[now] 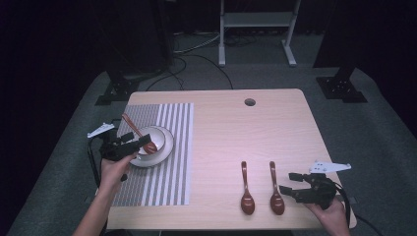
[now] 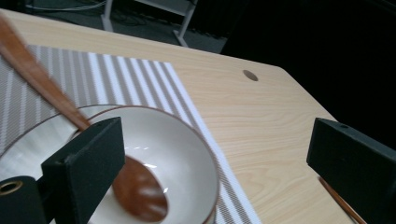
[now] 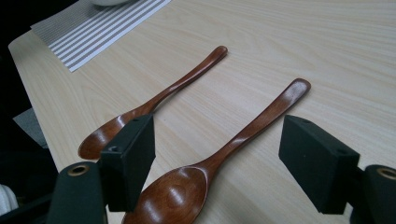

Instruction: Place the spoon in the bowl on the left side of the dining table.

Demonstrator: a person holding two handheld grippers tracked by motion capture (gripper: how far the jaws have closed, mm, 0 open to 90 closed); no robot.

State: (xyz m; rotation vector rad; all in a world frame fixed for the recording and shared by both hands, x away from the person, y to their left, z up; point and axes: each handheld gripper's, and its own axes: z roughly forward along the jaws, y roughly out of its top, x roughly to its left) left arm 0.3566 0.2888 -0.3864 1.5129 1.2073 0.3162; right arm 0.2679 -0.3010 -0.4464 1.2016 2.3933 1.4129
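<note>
The right gripper (image 3: 219,163), jaws wide, straddles the nearer wooden spoon (image 3: 224,149). It looks light, stiff and a bit slick, so its narrow handle is the best place to pinch. The left gripper (image 2: 210,172) is open over the bowl (image 2: 187,154).

Table (image 1: 275,128) pale light wood grain. Placemat (image 1: 167,147) at left grey-and-white striped. Bowl (image 1: 164,135) white, thin brown rim. Spoon in bowl (image 1: 140,135) glossy reddish-brown wood. Two spoons near right, left one (image 1: 246,189) and right one (image 1: 275,189), same reddish-brown. Left gripper (image 1: 135,144) and right gripper (image 1: 290,183) black, with pale grey plates. Floor (image 1: 373,123) grey carpet.
</note>
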